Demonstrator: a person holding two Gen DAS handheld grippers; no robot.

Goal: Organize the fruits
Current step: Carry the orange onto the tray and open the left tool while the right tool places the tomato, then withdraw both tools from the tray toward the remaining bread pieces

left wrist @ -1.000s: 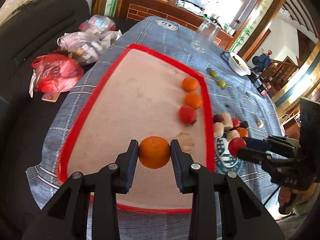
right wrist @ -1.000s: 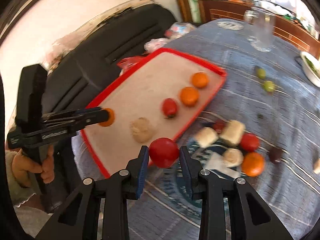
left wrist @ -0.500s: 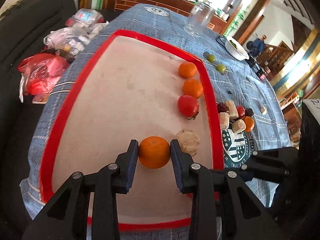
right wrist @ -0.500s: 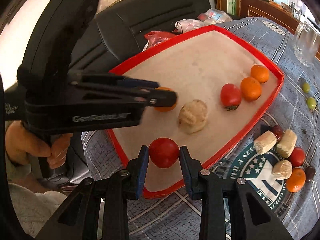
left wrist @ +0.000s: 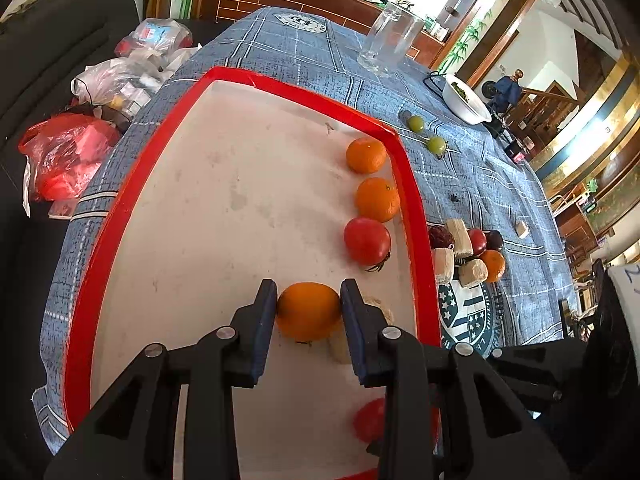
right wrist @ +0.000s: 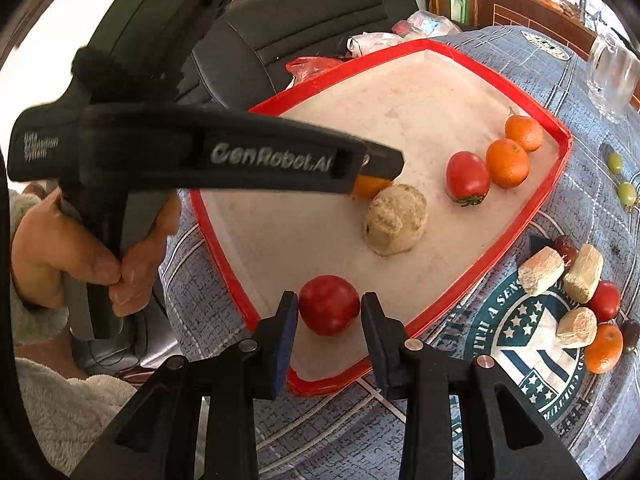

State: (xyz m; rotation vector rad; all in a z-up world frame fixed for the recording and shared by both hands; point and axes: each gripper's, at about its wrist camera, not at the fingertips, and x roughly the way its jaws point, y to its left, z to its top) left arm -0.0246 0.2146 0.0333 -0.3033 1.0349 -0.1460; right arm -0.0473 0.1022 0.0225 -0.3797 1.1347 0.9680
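Note:
A red-rimmed tray [left wrist: 412, 208] lies on the blue checked tablecloth. Along its right side sit two oranges [left wrist: 366, 155], a tomato [left wrist: 367, 240] and a beige lump [right wrist: 394, 220]. My left gripper [left wrist: 308, 308] is shut on an orange [left wrist: 308, 314], low over the tray beside the lump. My right gripper [right wrist: 330, 308] is at the tray's near corner [right wrist: 320, 384], and its jaws are opening. A red tomato [right wrist: 329, 304] rests on the tray between them, with a thin gap at the right pad.
A pile of beige chunks [right wrist: 540, 270], small tomatoes, an orange [right wrist: 606, 348] and dark fruits lies on the cloth right of the tray. Two green fruits [left wrist: 416, 123], a glass [left wrist: 390, 44] and a white bowl [left wrist: 464, 100] stand farther back. Plastic bags [left wrist: 64, 152] lie on the black sofa.
My right gripper came over the tray's near corner and sank with the tomato; its jaws widened slightly. My left gripper carried the orange forward to beside the beige lump.

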